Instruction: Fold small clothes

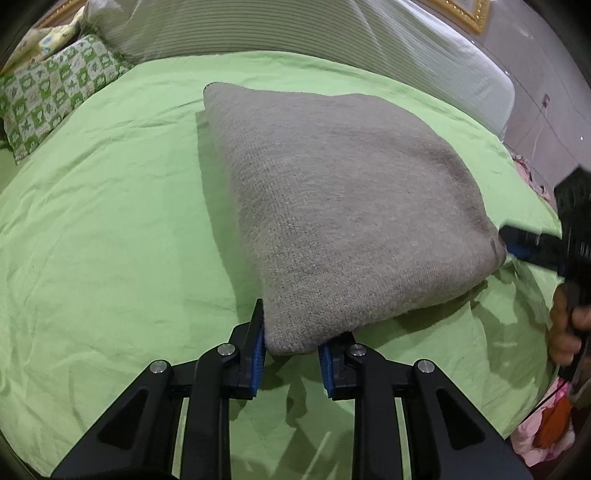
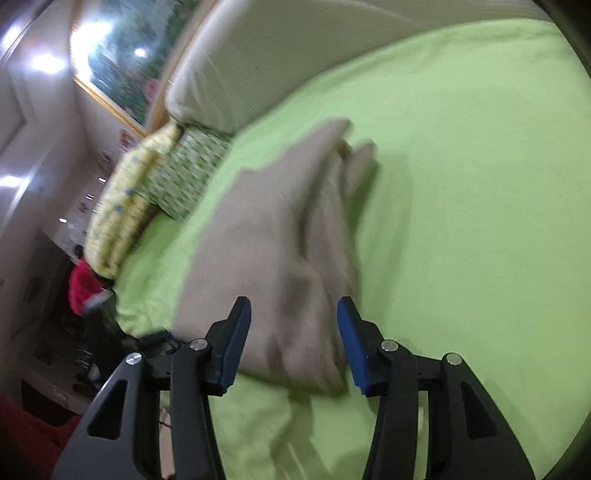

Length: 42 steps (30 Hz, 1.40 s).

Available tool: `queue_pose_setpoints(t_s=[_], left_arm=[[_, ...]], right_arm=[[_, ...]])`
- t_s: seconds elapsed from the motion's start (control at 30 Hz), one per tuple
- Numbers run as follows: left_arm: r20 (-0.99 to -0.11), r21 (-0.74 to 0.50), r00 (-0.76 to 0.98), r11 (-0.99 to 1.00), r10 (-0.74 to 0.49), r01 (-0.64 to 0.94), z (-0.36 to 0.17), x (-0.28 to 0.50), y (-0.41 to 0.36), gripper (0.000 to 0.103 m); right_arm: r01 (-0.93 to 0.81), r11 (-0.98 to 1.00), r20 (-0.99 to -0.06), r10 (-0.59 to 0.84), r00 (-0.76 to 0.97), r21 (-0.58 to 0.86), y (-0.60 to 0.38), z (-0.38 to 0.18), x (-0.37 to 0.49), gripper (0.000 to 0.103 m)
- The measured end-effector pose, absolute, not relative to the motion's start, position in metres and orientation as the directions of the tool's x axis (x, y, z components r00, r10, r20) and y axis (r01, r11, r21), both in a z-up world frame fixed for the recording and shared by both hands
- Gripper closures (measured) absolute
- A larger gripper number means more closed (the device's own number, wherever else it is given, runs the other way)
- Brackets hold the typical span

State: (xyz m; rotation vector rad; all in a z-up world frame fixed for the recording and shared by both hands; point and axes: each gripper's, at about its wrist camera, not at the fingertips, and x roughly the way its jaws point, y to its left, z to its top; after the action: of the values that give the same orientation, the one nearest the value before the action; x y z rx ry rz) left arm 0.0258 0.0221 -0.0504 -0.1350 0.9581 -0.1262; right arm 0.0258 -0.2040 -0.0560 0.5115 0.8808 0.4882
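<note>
A grey knitted garment (image 1: 332, 199) lies folded into a rough square on the green bed sheet (image 1: 92, 229). My left gripper (image 1: 295, 332) is at its near corner, and both blue pads press on that corner, which is lifted slightly. In the left wrist view my right gripper (image 1: 517, 240) sits by the garment's right corner, held by a person's hand (image 1: 569, 325). The right wrist view is blurred. There my right gripper (image 2: 293, 302) stands open, its pads apart on either side of the garment's (image 2: 266, 236) near edge and not pressing on it.
A green patterned pillow (image 1: 55, 96) and a yellow one (image 2: 122, 206) lie at the head of the bed against a white striped headboard cushion (image 1: 258, 26). Pink cloth (image 1: 532, 439) hangs off the bed's right edge. Bare sheet (image 2: 461, 184) surrounds the garment.
</note>
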Motion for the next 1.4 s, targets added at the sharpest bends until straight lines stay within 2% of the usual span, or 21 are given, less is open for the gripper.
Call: queue_pose_setpoints(t_s=[0.03, 0.07, 0.1, 0.2, 0.27, 0.37, 0.53, 0.67, 0.73, 0.8, 0.83, 0.87, 0.97, 1.03, 1.1, 1.17, 1.23, 1.3, 1.33, 1.37, 1.4], left_arm=[[-0.806, -0.171, 0.568, 0.984, -0.167, 0.047, -0.051, 0.026, 0.022, 0.078], [-0.807, -0.171, 0.567, 0.984, -0.166, 0.045, -0.051, 0.027, 0.023, 0.078], [-0.808, -0.176, 0.564, 0.983, -0.169, 0.043, -0.05, 0.029, 0.024, 0.078], [-0.81, -0.175, 0.562, 0.984, -0.167, 0.04, -0.049, 0.03, 0.023, 0.078], [-0.812, -0.158, 0.562, 0.986, -0.158, 0.05, -0.048, 0.03, 0.022, 0.079], [-0.811, -0.168, 0.561, 0.984, -0.168, 0.053, -0.051, 0.029, 0.02, 0.078], [-0.814, -0.162, 0.554, 0.984, -0.173, 0.069, -0.049, 0.027, 0.018, 0.078], [-0.816, -0.148, 0.546, 0.982, -0.189, 0.118, -0.033, 0.015, 0.022, 0.076], [-0.798, -0.167, 0.563, 0.977, -0.214, 0.134, -0.018, 0.006, 0.027, 0.071], [-0.762, -0.222, 0.593, 0.965, -0.261, 0.139, 0.002, 0.004, 0.033, 0.06], [-0.749, -0.242, 0.603, 0.961, -0.274, 0.135, 0.008, 0.006, 0.035, 0.049], [-0.732, -0.273, 0.617, 0.954, -0.289, 0.124, 0.015, 0.011, 0.037, 0.046], [-0.694, -0.33, 0.651, 0.94, -0.308, 0.093, 0.026, 0.042, 0.041, 0.046], [-0.692, -0.337, 0.661, 0.94, -0.291, 0.061, 0.026, 0.071, 0.043, 0.046], [-0.707, -0.341, 0.649, 0.939, -0.283, 0.039, 0.023, 0.101, 0.045, 0.046], [-0.699, -0.367, 0.65, 0.93, -0.298, 0.032, 0.024, 0.119, 0.046, 0.046], [-0.662, -0.458, 0.621, 0.882, -0.42, 0.108, 0.02, 0.136, 0.043, 0.046], [-0.688, -0.456, 0.597, 0.886, -0.412, 0.087, 0.007, 0.146, 0.039, 0.046], [-0.704, -0.452, 0.58, 0.888, -0.41, 0.079, 0.0, 0.151, 0.039, 0.048], [-0.707, -0.463, 0.569, 0.883, -0.419, 0.075, -0.007, 0.154, 0.039, 0.049], [-0.708, -0.471, 0.564, 0.879, -0.424, 0.07, -0.013, 0.157, 0.039, 0.049]], right_arm=[[-0.186, 0.774, -0.601, 0.598, 0.531, 0.606, -0.201, -0.06, 0.025, 0.053], [-0.188, 0.775, -0.605, 0.599, 0.525, 0.604, -0.199, -0.062, 0.025, 0.059], [-0.191, 0.793, -0.623, 0.58, 0.525, 0.578, -0.195, -0.063, 0.027, 0.089], [-0.197, 0.833, -0.632, 0.527, 0.568, 0.517, -0.19, -0.046, 0.036, 0.095], [-0.237, 0.842, -0.596, 0.517, 0.614, 0.485, -0.19, -0.024, 0.033, 0.095], [-0.251, 0.902, -0.661, 0.429, 0.616, 0.351, -0.188, -0.017, 0.03, 0.095], [-0.186, 0.899, -0.736, 0.433, 0.521, 0.397, -0.196, -0.057, 0.032, 0.093], [-0.134, 0.907, -0.7, 0.397, 0.594, 0.4, -0.203, -0.037, 0.029, 0.079], [-0.143, 0.91, -0.659, 0.383, 0.647, 0.389, -0.203, -0.017, 0.029, 0.077], [-0.199, 0.887, -0.598, 0.433, 0.675, 0.417, -0.198, 0.003, 0.033, 0.077], [-0.229, 0.871, -0.574, 0.464, 0.675, 0.434, -0.193, 0.009, 0.038, 0.077], [-0.248, 0.864, -0.567, 0.479, 0.67, 0.437, -0.187, 0.013, 0.043, 0.077], [-0.292, 0.862, -0.571, 0.496, 0.654, 0.415, -0.162, 0.017, 0.064, 0.077], [-0.31, 0.849, -0.567, 0.519, 0.639, 0.428, -0.15, 0.017, 0.084, 0.072], [-0.295, 0.851, -0.566, 0.513, 0.645, 0.435, -0.145, 0.017, 0.099, 0.061], [-0.297, 0.85, -0.573, 0.516, 0.636, 0.435, -0.141, 0.017, 0.117, 0.061], [-0.3, 0.823, -0.572, 0.555, 0.604, 0.483, -0.14, 0.011, 0.135, 0.061], [-0.285, 0.77, -0.567, 0.621, 0.541, 0.571, -0.145, -0.008, 0.153, 0.061], [-0.261, 0.783, -0.587, 0.603, 0.541, 0.564, -0.148, -0.015, 0.157, 0.061], [-0.224, 0.805, -0.624, 0.574, 0.53, 0.55, -0.155, -0.029, 0.165, 0.065], [-0.203, 0.803, -0.627, 0.572, 0.529, 0.561, -0.162, -0.037, 0.169, 0.075]])
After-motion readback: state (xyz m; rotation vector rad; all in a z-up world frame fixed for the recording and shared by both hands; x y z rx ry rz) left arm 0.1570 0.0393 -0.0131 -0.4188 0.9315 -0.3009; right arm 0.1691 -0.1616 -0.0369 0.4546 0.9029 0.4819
